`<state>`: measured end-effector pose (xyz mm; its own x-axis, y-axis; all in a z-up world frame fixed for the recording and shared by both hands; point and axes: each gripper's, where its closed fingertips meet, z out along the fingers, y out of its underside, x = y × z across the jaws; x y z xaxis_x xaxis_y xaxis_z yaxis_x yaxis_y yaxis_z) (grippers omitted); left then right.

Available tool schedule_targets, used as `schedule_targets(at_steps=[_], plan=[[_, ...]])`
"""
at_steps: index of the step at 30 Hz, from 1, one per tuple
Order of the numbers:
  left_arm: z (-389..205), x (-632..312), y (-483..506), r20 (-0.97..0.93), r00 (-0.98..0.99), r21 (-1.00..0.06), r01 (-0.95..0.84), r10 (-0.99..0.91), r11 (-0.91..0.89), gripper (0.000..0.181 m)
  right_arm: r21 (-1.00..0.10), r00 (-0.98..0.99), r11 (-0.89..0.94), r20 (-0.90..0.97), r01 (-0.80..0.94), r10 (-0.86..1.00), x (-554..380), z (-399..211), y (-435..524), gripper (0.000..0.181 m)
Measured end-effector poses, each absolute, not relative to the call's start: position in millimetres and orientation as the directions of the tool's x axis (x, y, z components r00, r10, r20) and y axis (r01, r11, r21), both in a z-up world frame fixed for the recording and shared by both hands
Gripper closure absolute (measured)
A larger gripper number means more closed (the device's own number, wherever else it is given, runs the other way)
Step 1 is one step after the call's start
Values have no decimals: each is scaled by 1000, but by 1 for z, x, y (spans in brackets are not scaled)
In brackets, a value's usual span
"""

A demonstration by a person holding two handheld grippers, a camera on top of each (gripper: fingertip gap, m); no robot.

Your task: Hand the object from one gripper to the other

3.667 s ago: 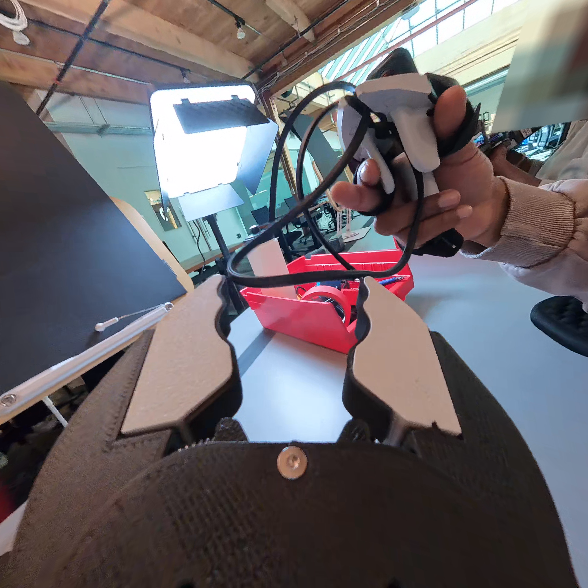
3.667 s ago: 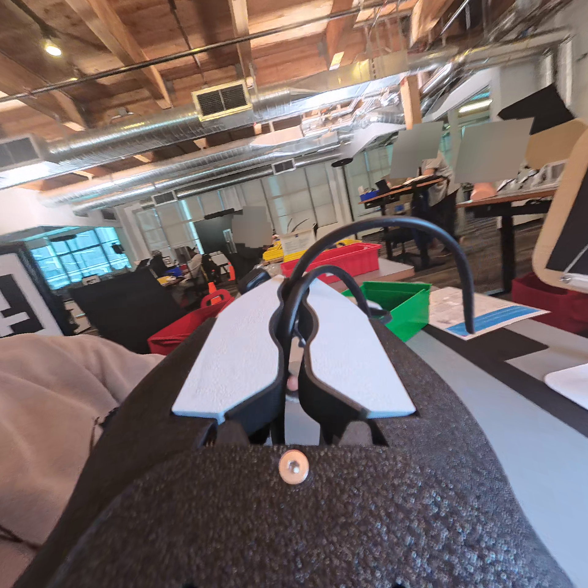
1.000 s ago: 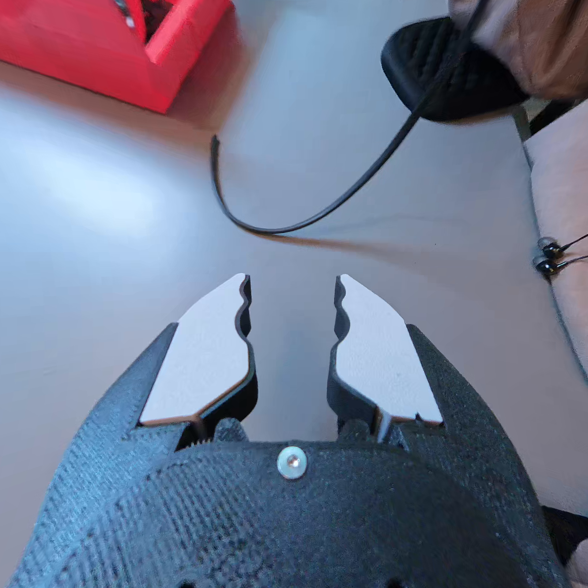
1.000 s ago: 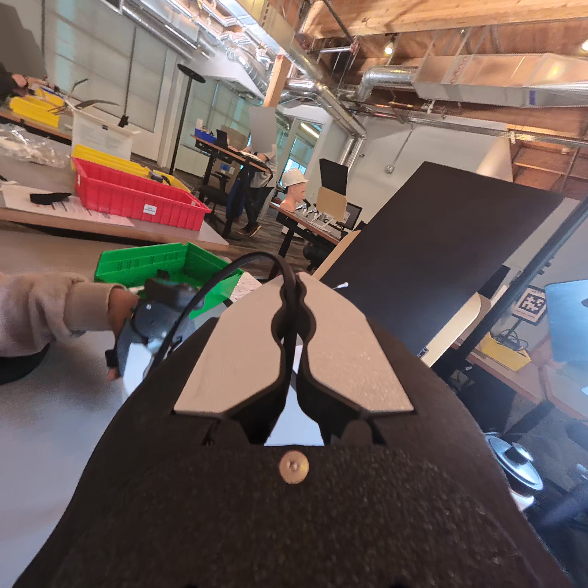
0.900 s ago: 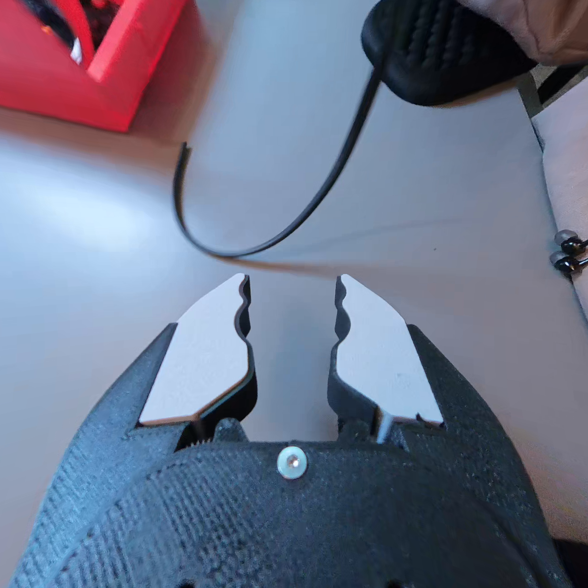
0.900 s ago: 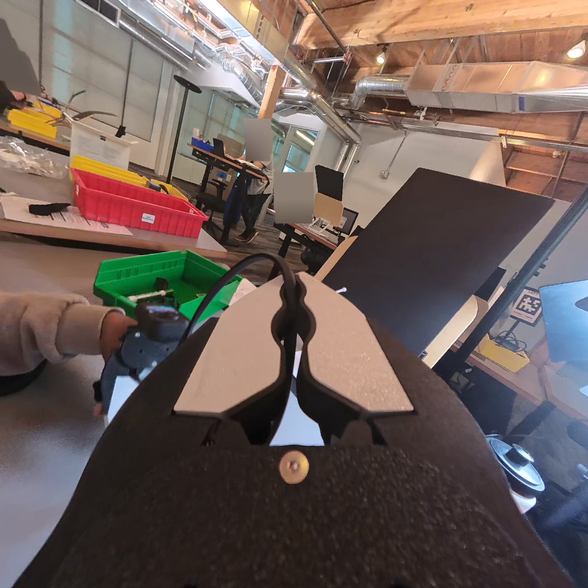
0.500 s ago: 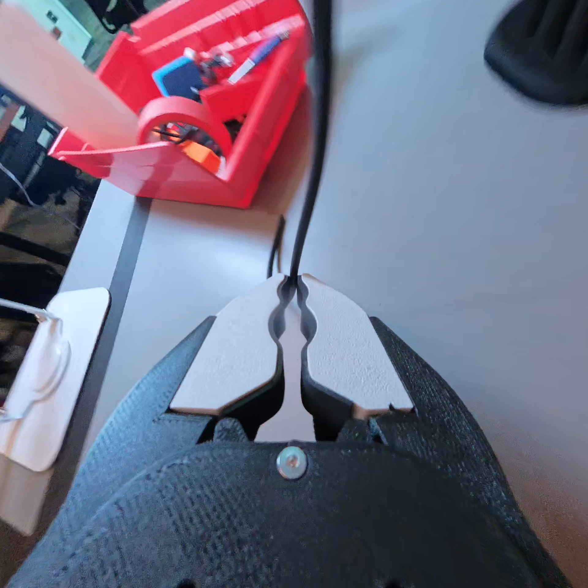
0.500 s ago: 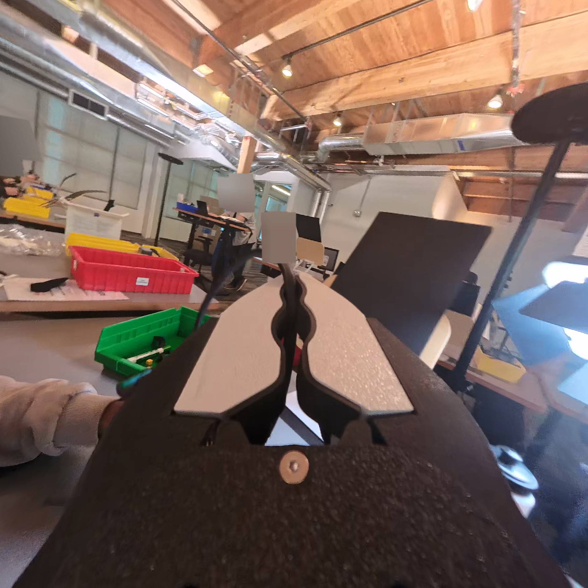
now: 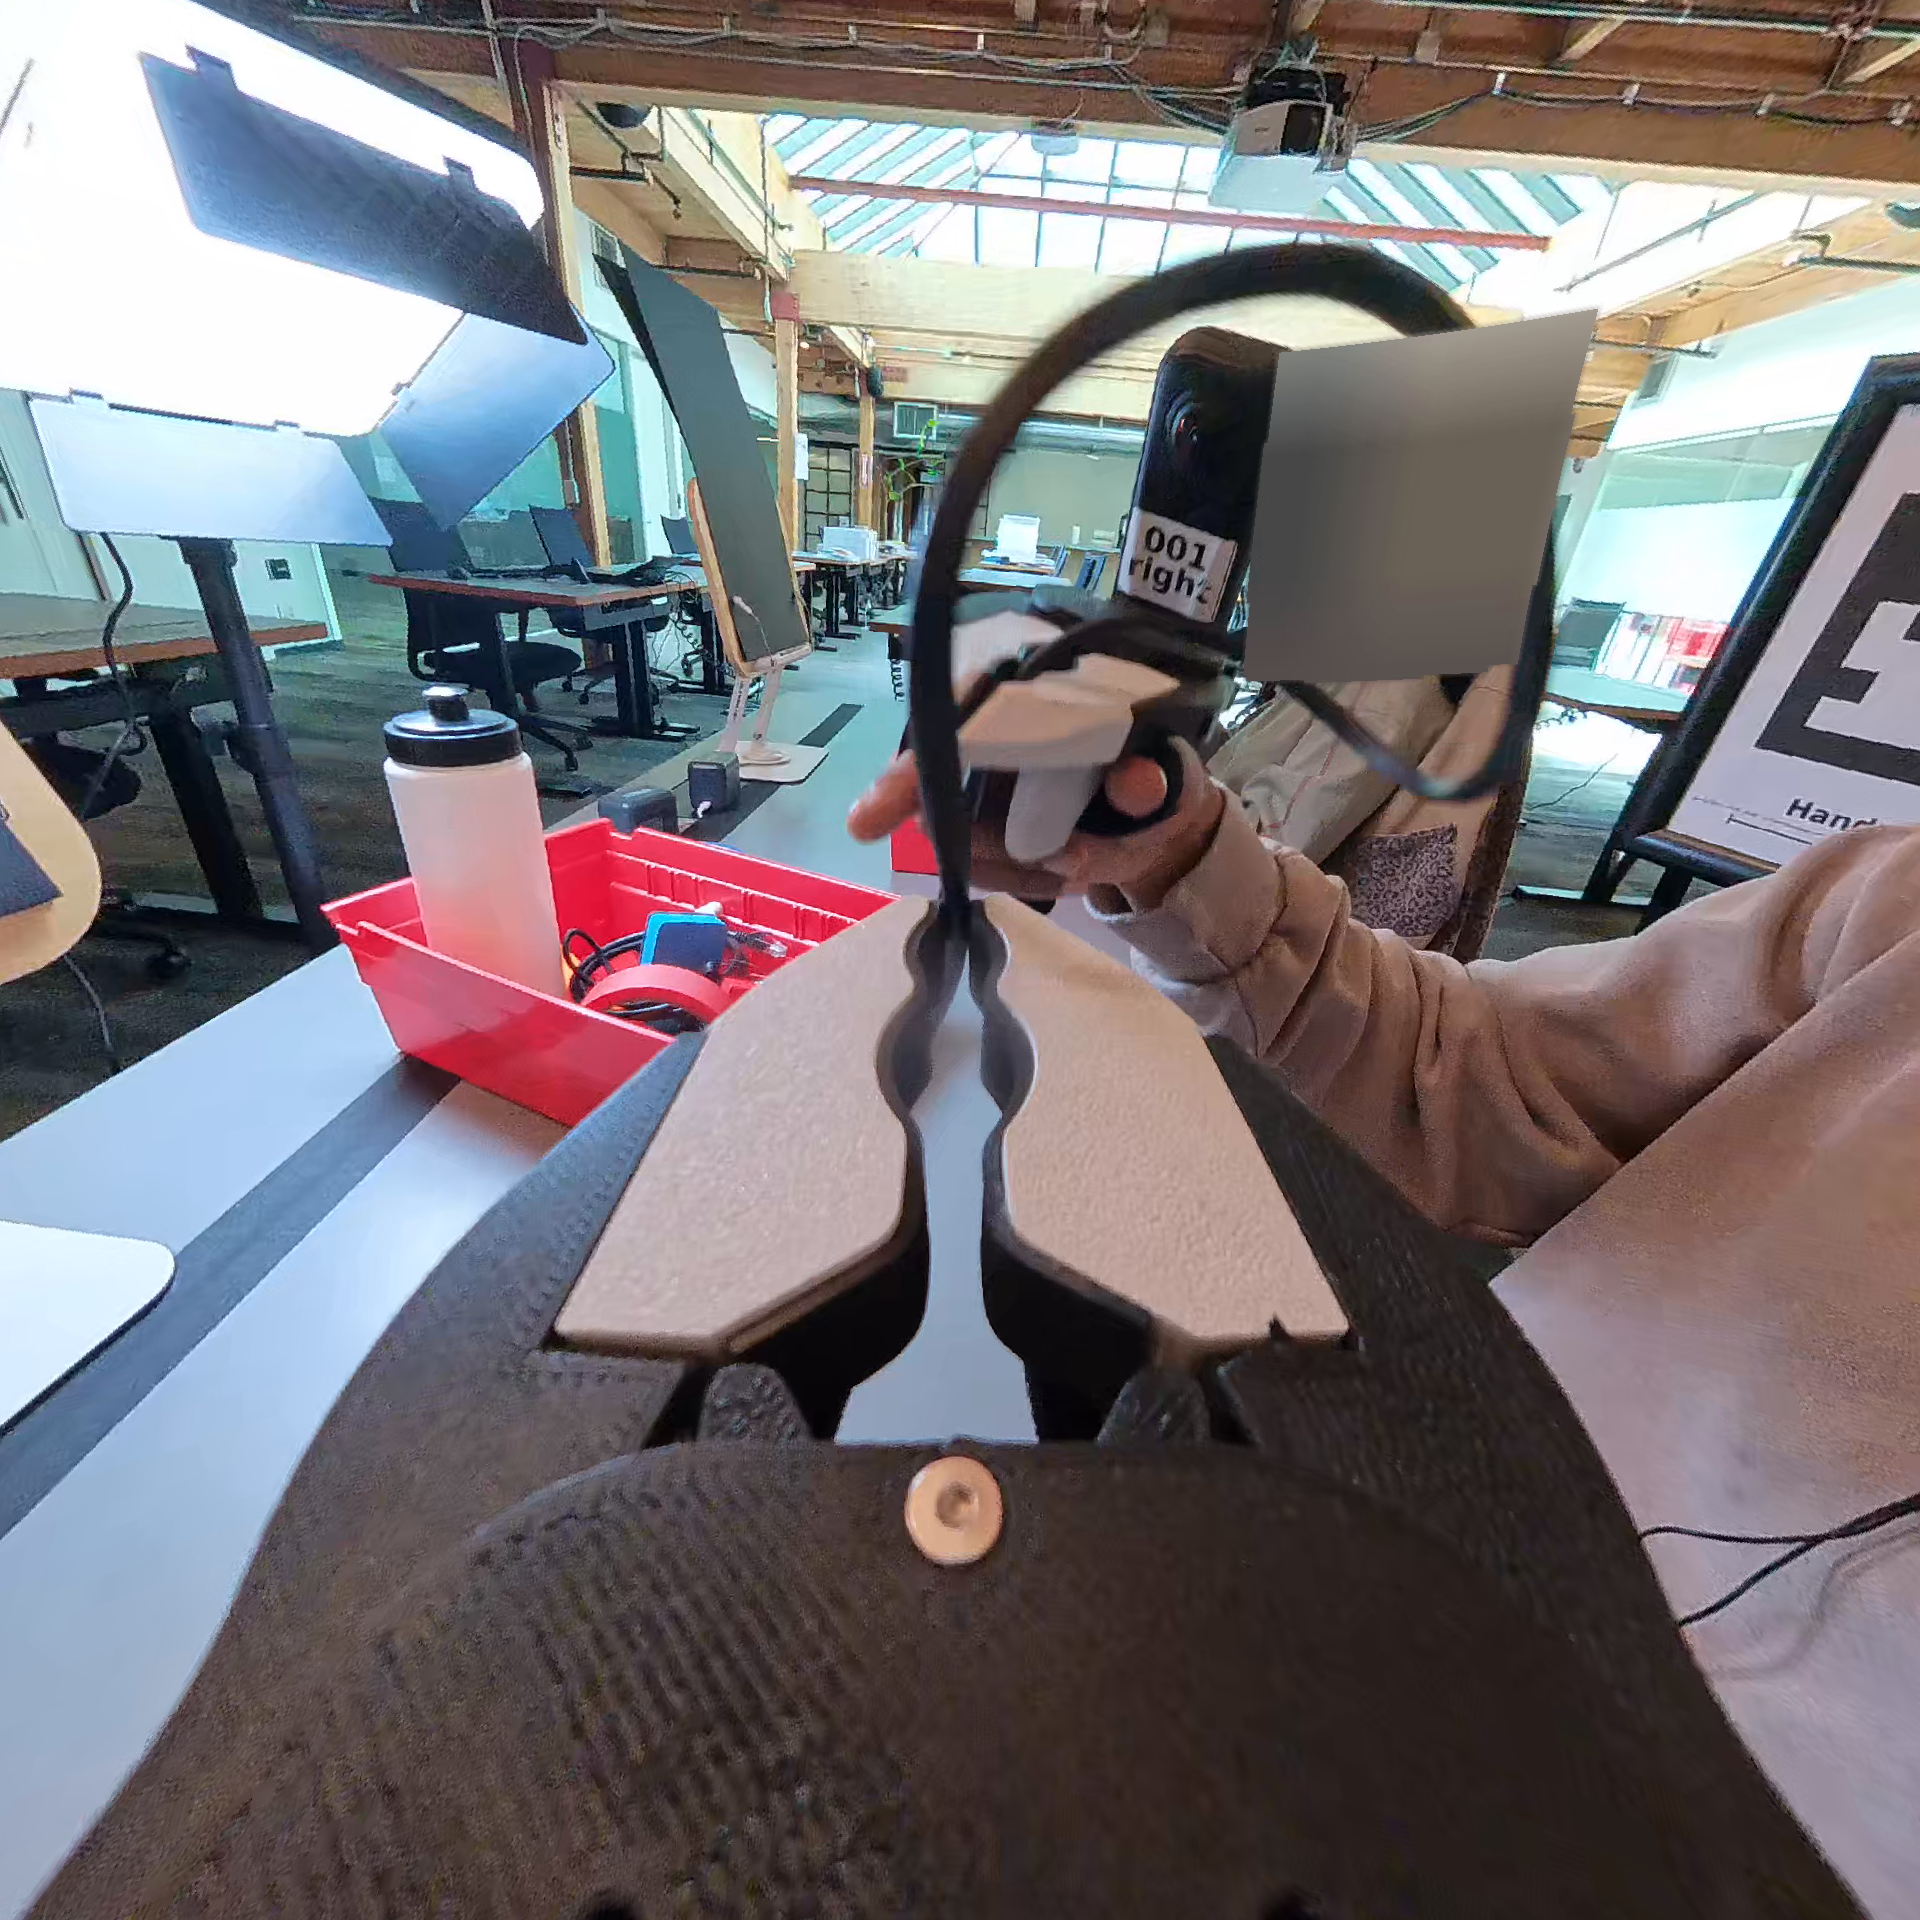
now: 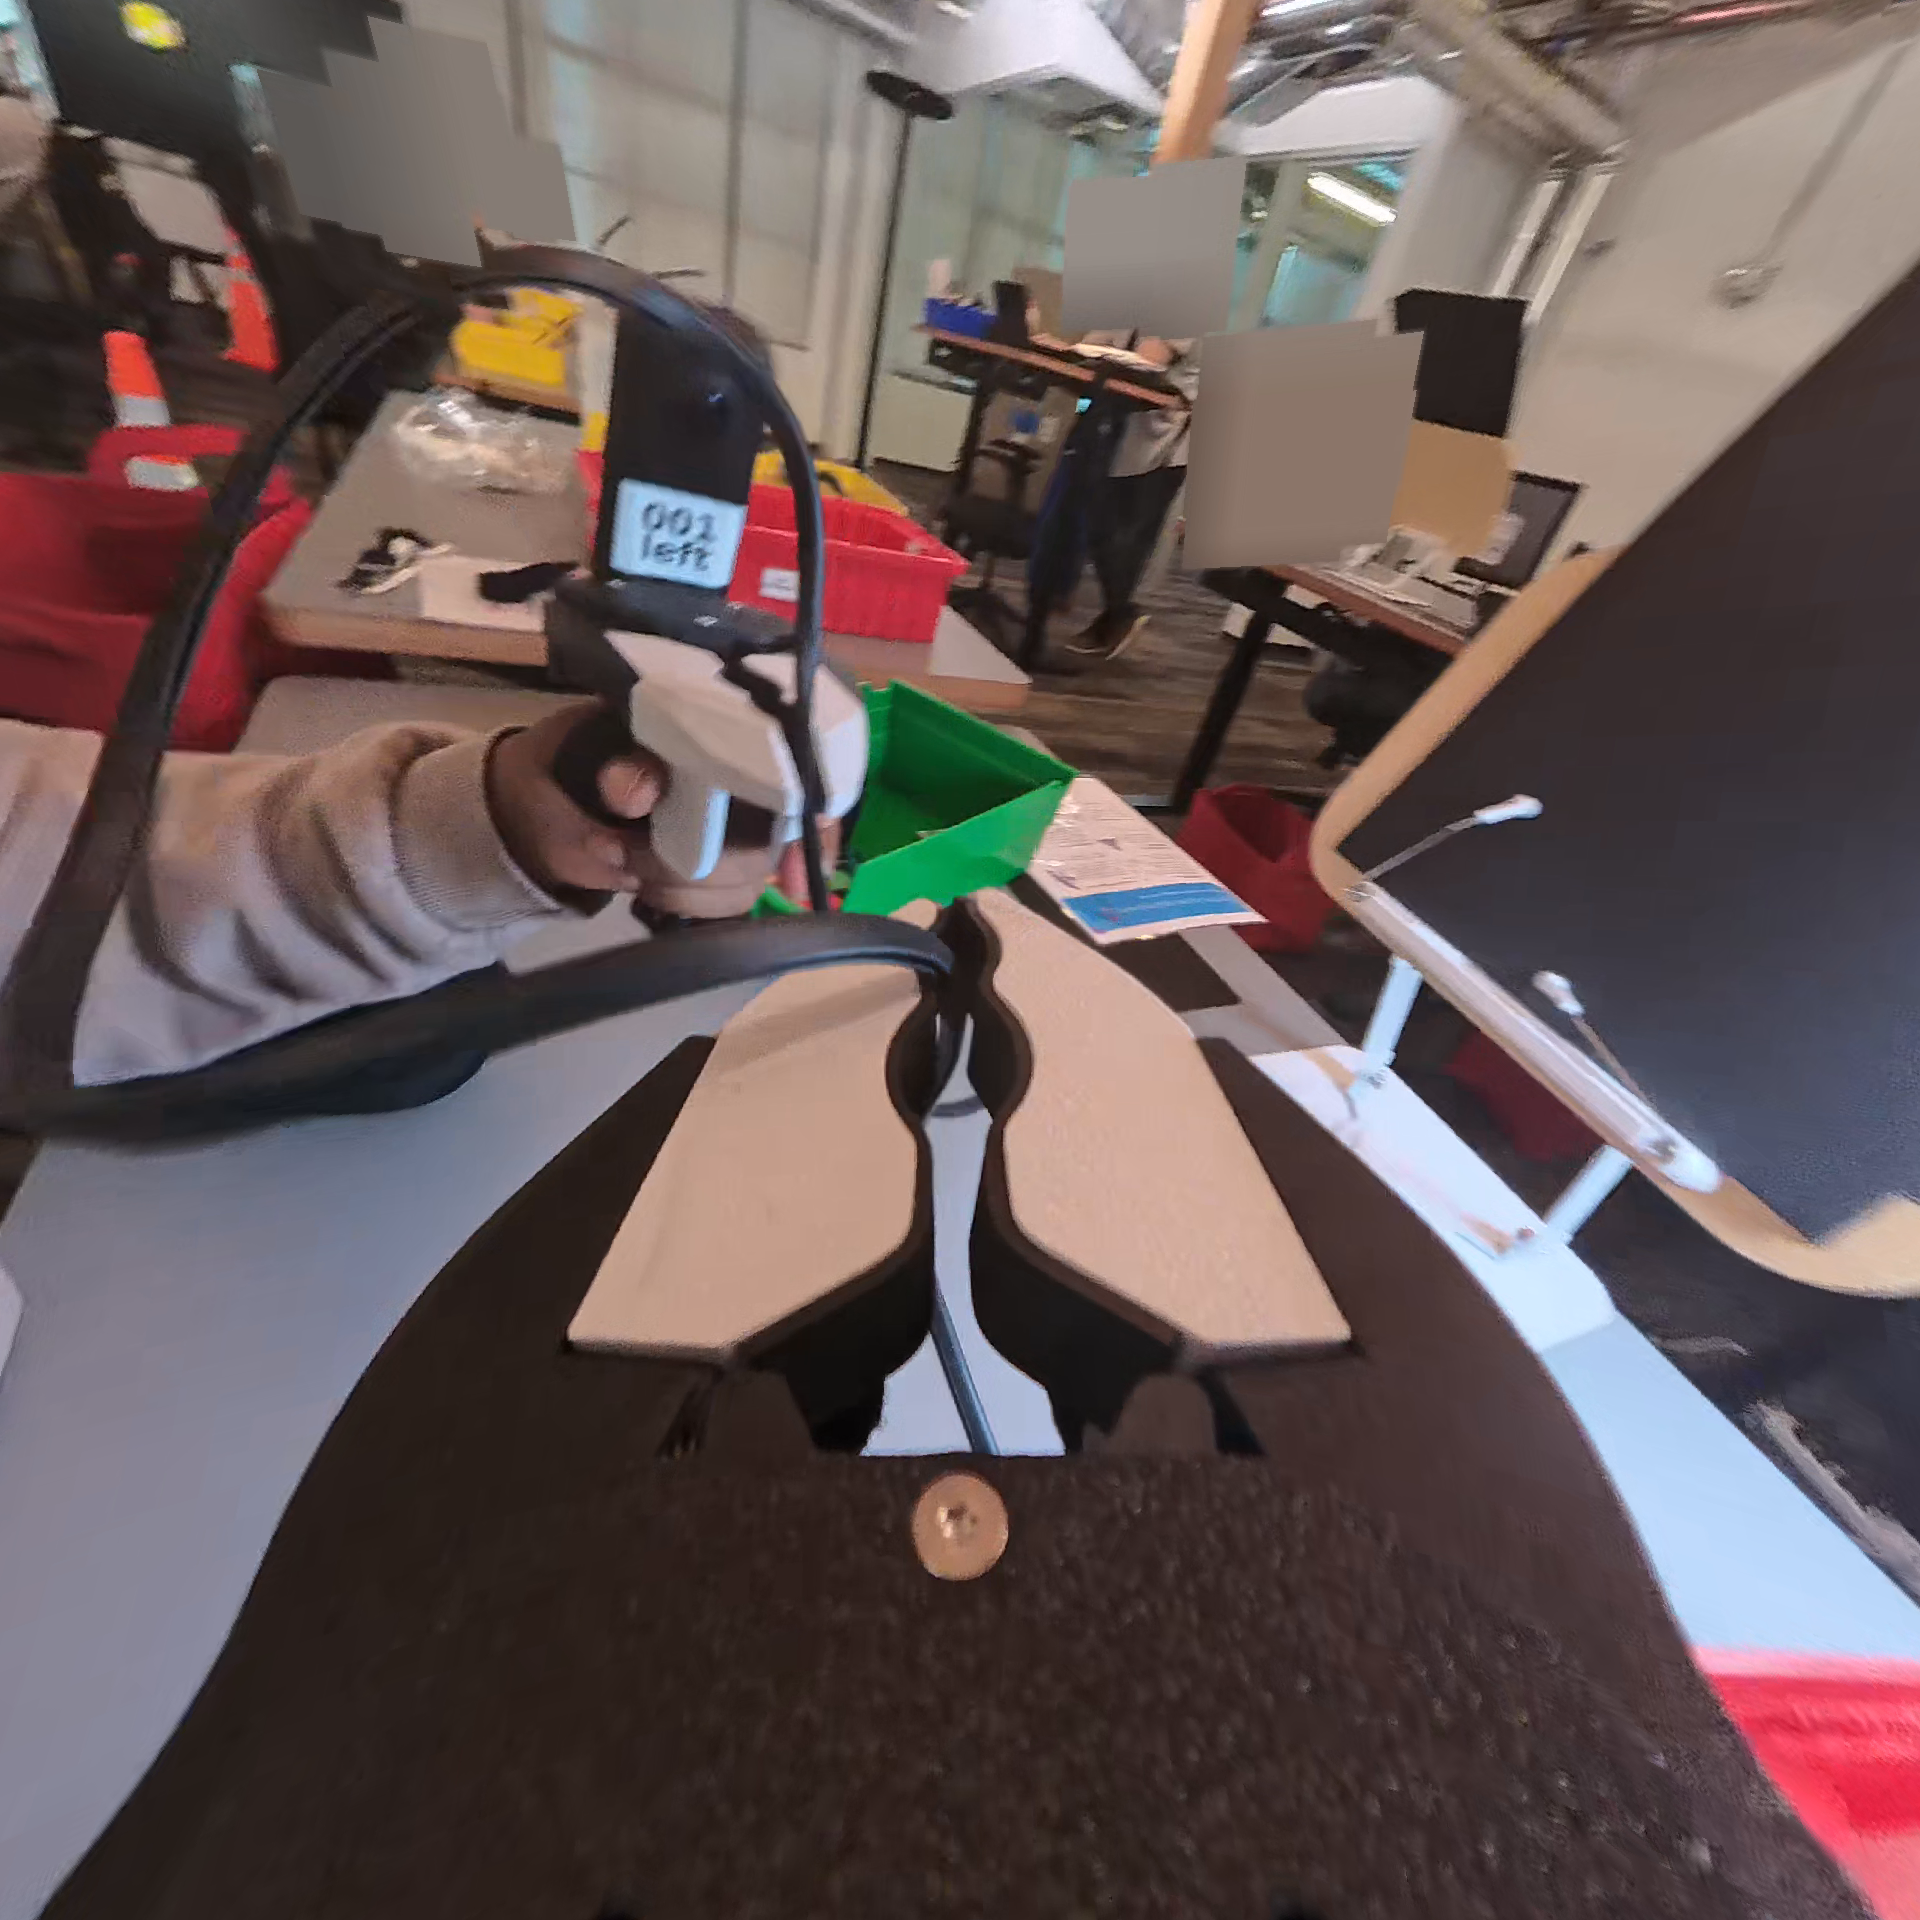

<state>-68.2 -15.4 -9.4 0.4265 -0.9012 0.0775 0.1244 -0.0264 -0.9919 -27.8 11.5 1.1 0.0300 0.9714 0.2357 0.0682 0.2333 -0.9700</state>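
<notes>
Left gripper (image 9: 958,920) clamped on the black cable (image 9: 1049,343) at its fingertips, held above the grey table (image 9: 260,1174). The cable arcs up and over to the right gripper (image 10: 954,920), which pinches it too, jaws nearly together. Both ends gripped, cable off the table. Red bin (image 9: 488,1013) with a white bottle (image 9: 468,831) lies left, green bin (image 10: 956,800) beyond.

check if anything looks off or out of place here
Nothing looks damaged or spilled. The one unusual thing: both the left gripper and right gripper are shut on the same black cable, looped between them mid-handover.
</notes>
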Motion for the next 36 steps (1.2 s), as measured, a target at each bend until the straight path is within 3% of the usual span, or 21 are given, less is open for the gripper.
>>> schedule_targets(at_steps=[2,6,7,8,10,13,18,22,28,31,36], plan=[[-9,-65,-17,66,434,-994,112,-899,-19,178,-965,-42,257,255,59,966,-41,-8,-5,180],[-13,-51,-24,54,405,-996,88,-913,-20,177,-964,-139,229,210,137,968,-68,-37,-28,147],[-15,-47,-25,30,411,-998,59,-911,-6,177,-952,-142,258,235,168,962,-73,-46,-29,151],[-18,-45,-25,-8,427,-1000,18,-904,17,177,-934,-101,307,292,184,951,-76,-49,-24,174],[-19,-47,-23,-70,471,-998,-35,-879,61,175,-907,-82,364,355,214,931,-76,-52,-20,176],[-16,-58,-22,-30,466,-1000,-22,-884,22,150,-905,-67,370,364,212,929,-68,-45,-17,176],[-38,-63,-19,-56,426,-992,-124,-903,3,128,-956,-39,285,282,72,958,-56,-18,-12,176],[-63,-61,-9,-58,430,-979,-200,-901,-32,129,-967,-20,221,225,-125,974,-42,15,-11,176],[-92,-45,-3,178,357,-966,-117,-917,-233,134,-878,85,221,205,-424,975,-7,65,-5,175],[-104,-34,1,226,324,-960,-86,-919,-267,128,-853,-30,95,129,-513,991,3,77,-14,175],[-92,-27,-6,173,276,-983,-8,-946,-182,115,-857,-236,-86,42,-508,971,2,78,-30,175]])
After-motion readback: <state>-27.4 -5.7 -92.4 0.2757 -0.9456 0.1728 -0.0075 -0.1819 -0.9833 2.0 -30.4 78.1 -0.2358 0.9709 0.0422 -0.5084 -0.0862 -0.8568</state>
